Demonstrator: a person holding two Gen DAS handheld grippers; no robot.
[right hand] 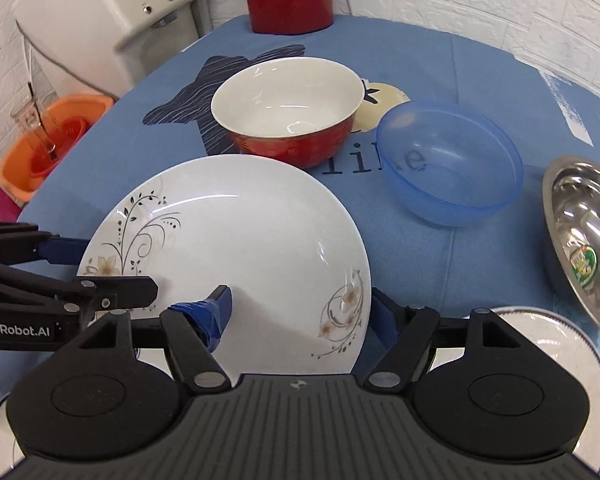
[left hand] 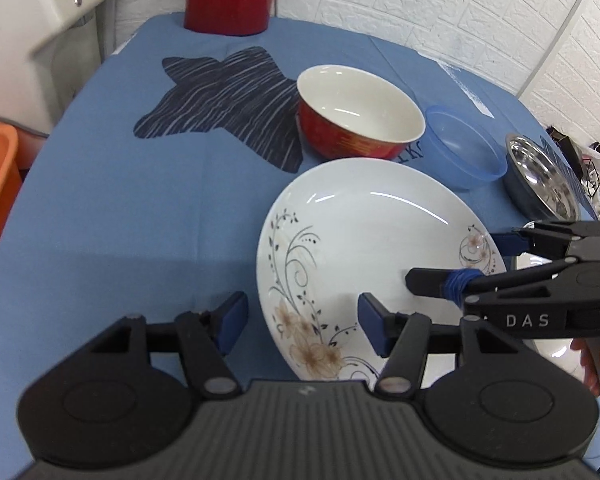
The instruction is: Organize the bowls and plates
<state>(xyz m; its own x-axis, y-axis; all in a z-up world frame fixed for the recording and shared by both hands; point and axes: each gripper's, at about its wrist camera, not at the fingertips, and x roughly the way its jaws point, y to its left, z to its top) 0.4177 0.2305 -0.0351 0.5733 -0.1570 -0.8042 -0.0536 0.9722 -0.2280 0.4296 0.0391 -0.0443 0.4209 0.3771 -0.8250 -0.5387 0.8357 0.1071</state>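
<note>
The floral white plate is seen tilted above the blue tablecloth, in front of the red bowl and the blue plastic bowl. Its left edge is straddled by the spread left gripper. Its right rim is straddled by the right gripper; whether that rim is actually clamped cannot be told.

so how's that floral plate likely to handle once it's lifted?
Likely rigid and brittle: the floral plate looks like glazed ceramic. Its glossy surface shows sharp highlights, so it may slip between the pads. The left gripper and right gripper each straddle an opposite rim, jaws not visibly closed; one-sided grip would probably let it tilt.
</note>
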